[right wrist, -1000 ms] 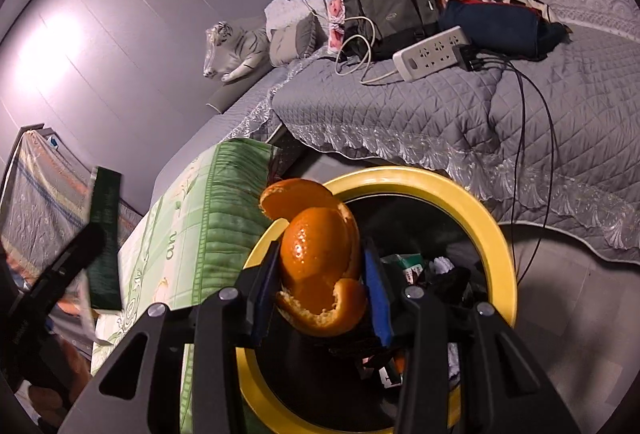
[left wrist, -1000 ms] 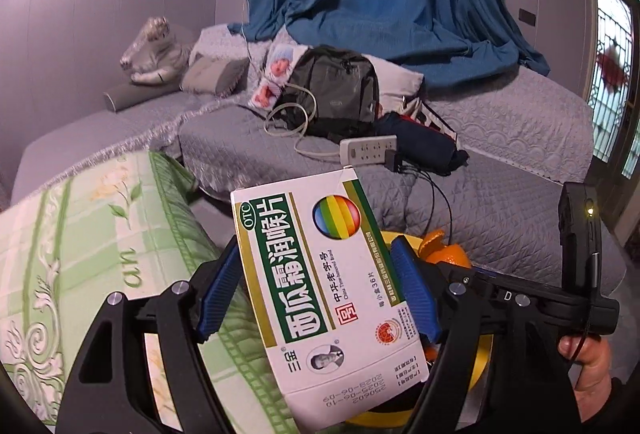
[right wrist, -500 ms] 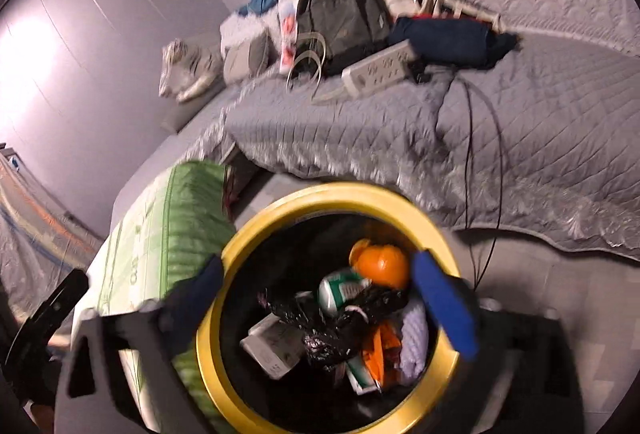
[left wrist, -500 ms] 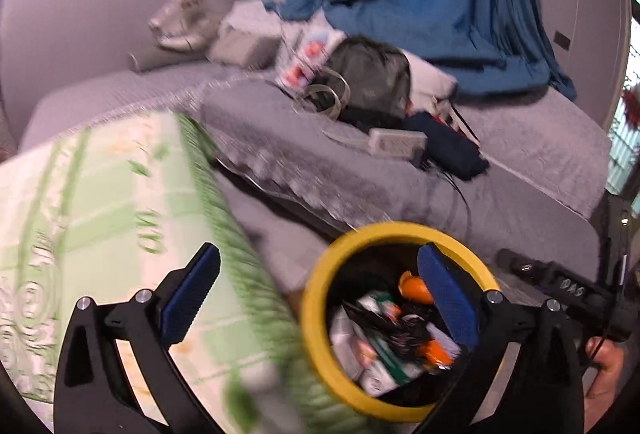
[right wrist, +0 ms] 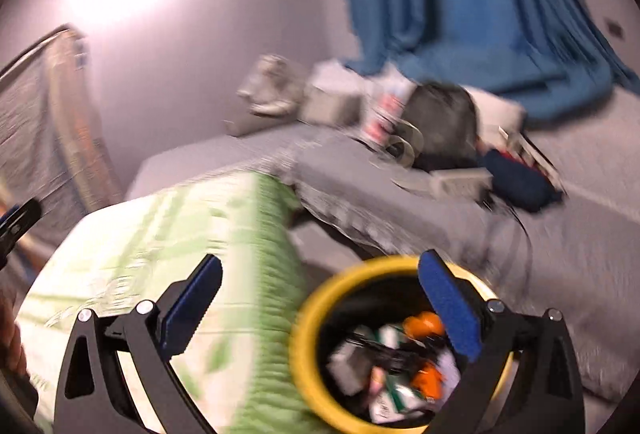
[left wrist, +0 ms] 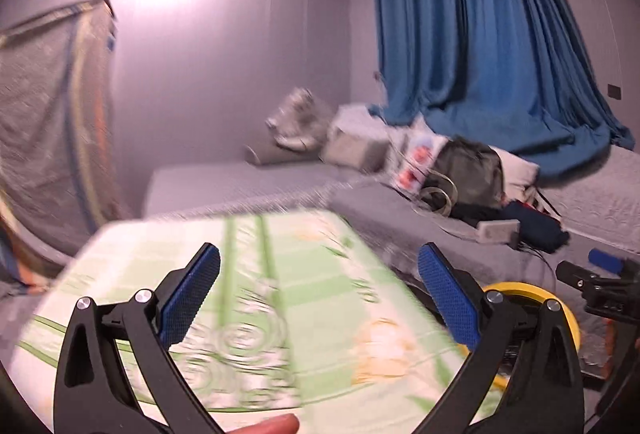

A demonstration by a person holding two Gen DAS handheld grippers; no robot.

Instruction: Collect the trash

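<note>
A yellow-rimmed trash bin [right wrist: 316, 318] stands on the floor and holds orange peel [right wrist: 424, 324], boxes and wrappers. Its rim also shows at the right of the left wrist view [left wrist: 520, 288]. My right gripper [right wrist: 320, 306] is open and empty, above the bin's left edge and the green-patterned table [right wrist: 168, 246]. My left gripper [left wrist: 318, 292] is open and empty over the same table [left wrist: 280, 298]. Both views are blurred by motion.
A grey quilted bed [right wrist: 520, 234] lies behind the bin with a backpack [right wrist: 444, 114], a power strip [left wrist: 498, 228], cables, pillows and a dark bundle. A blue curtain [left wrist: 480, 34] hangs behind. A draped cloth rack [left wrist: 52, 106] stands at the left.
Both grippers opened: the medicine box left my left gripper and the orange peel left my right one, and both now lie in the bin. Both grippers then lifted and swung toward the table.
</note>
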